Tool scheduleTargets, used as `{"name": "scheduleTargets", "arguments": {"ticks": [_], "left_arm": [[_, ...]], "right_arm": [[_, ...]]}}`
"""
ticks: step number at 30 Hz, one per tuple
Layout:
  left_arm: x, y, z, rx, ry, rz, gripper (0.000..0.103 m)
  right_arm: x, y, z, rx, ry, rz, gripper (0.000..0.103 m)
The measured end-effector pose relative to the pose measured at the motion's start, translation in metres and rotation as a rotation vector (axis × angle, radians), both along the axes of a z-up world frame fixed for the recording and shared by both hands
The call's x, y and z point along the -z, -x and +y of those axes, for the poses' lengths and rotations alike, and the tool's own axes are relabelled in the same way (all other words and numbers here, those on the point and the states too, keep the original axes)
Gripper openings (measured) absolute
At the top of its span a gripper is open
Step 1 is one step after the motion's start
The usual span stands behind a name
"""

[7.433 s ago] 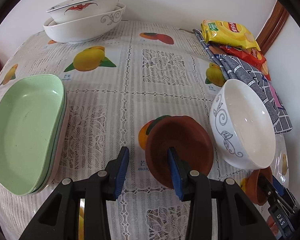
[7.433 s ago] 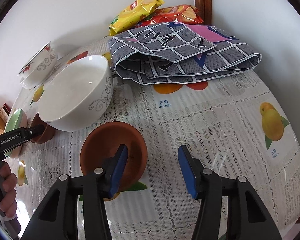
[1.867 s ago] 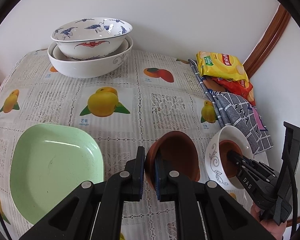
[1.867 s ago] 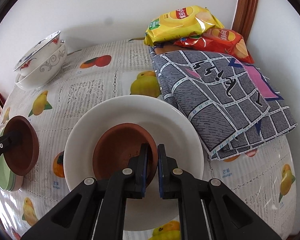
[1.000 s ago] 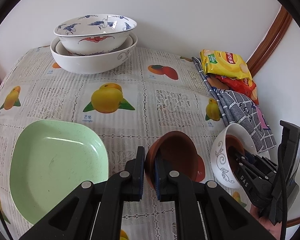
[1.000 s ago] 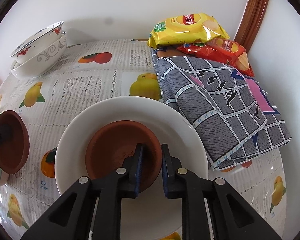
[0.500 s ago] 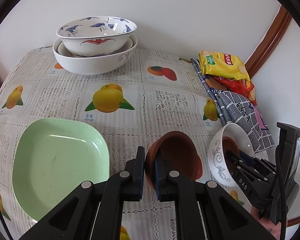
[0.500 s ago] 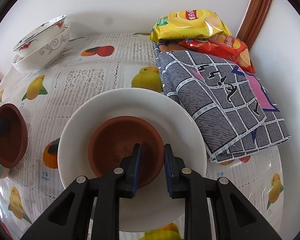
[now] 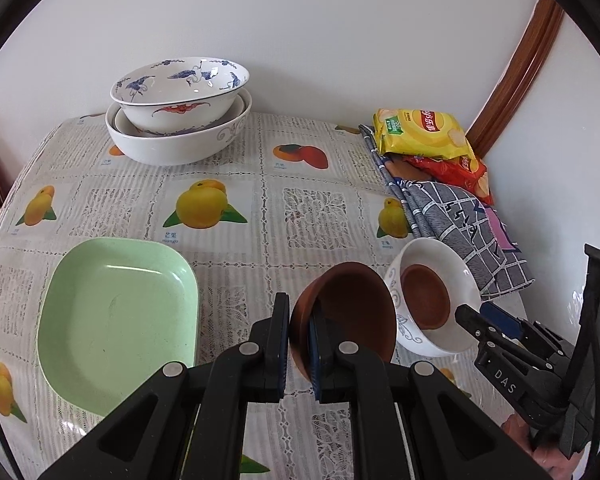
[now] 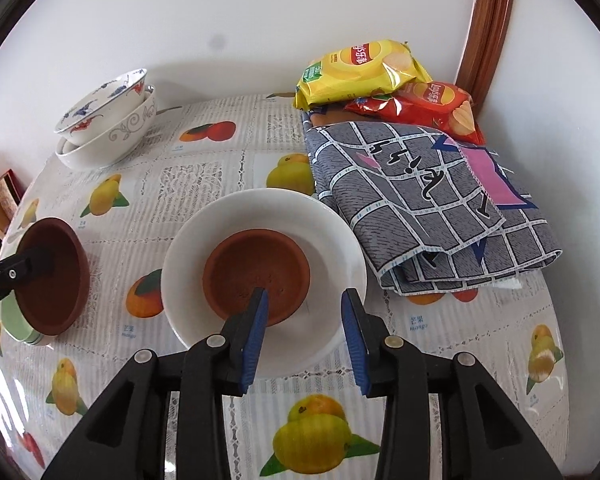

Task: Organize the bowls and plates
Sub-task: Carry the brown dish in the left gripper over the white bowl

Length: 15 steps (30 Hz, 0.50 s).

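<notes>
Item: my right gripper (image 10: 305,334), jaws apart, empty; one brown dish (image 10: 256,274) ahead in white bowl (image 10: 332,236). Left gripper (image 9: 299,346) clamped second brown dish (image 9: 346,312). Next, I judged: nest it rightward.

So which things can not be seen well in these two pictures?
- Green plates, right wrist view: mostly hidden behind the held brown dish, so their count is unclear.
- Left gripper: its black fingers hide the dish's near rim.
- Small print on the yellow chip bag, left wrist view: too small.
</notes>
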<state>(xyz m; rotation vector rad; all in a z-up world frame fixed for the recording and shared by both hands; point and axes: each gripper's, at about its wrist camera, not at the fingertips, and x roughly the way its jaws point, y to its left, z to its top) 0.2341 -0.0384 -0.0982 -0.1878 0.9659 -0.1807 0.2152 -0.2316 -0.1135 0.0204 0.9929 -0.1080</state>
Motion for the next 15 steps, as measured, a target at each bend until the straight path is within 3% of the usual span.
{"name": "scheduleTargets", "arguments": {"ticks": [15], "left_arm": [[-0.017, 0.025, -0.041, 0.061, -0.005, -0.037, 0.009]], "right_arm": [[-0.028, 0.06, -0.041, 0.079, -0.02, -0.065, 0.038]]}}
